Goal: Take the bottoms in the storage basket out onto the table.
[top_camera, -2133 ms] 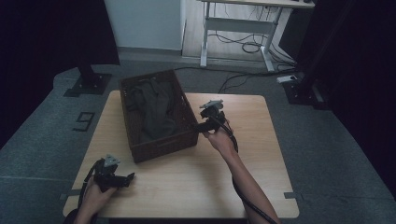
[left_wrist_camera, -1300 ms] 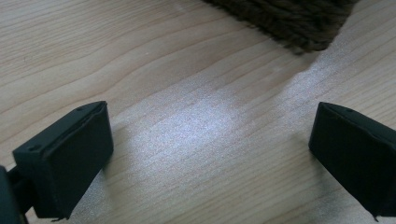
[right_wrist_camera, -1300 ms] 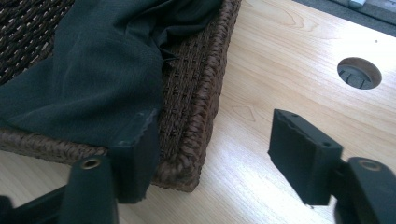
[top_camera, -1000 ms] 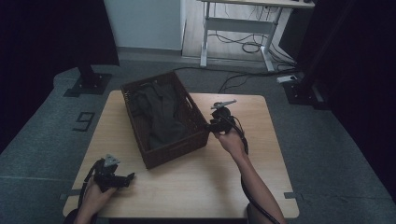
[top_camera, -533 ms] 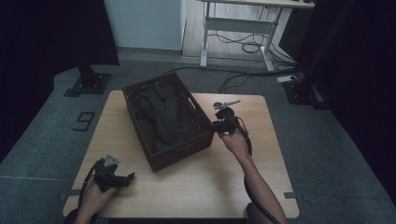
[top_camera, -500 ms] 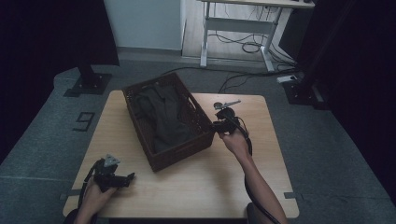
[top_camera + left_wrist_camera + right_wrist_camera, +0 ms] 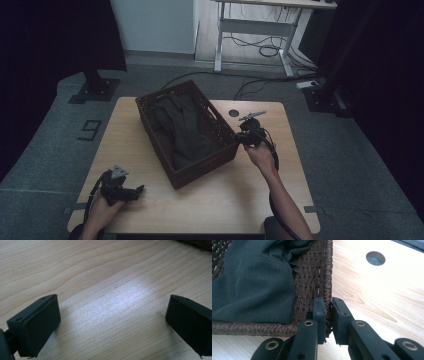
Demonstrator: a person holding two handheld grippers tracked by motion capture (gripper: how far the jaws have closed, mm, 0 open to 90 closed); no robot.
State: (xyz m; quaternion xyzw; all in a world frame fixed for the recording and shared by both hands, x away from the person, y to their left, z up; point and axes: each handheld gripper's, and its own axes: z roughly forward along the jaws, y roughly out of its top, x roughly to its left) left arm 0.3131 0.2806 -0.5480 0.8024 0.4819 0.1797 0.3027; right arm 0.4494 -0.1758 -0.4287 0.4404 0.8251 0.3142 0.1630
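A dark brown woven basket (image 7: 205, 167) stands skewed on the wooden table (image 7: 225, 200), with a dark green cloth (image 7: 182, 130) crumpled inside. My right gripper (image 7: 241, 138) is at the basket's right wall. In the right gripper view its jaws have just been closing, and the right gripper (image 7: 328, 307) is now shut on the woven rim (image 7: 328, 270), one pad inside and one outside, beside the cloth (image 7: 254, 277). My left gripper (image 7: 137, 190) rests near the table's front left corner. In its own view the left gripper (image 7: 112, 322) is open over bare wood.
A round cable hole (image 7: 233, 113) is cut in the table behind the right gripper, also seen in the right gripper view as the hole (image 7: 375, 258). A white desk frame (image 7: 250, 30) with cables stands on the floor beyond. A black stand base (image 7: 95, 90) sits far left.
The basket has slid and turned to the right with the right gripper at its right wall. The left gripper has stayed where it was.
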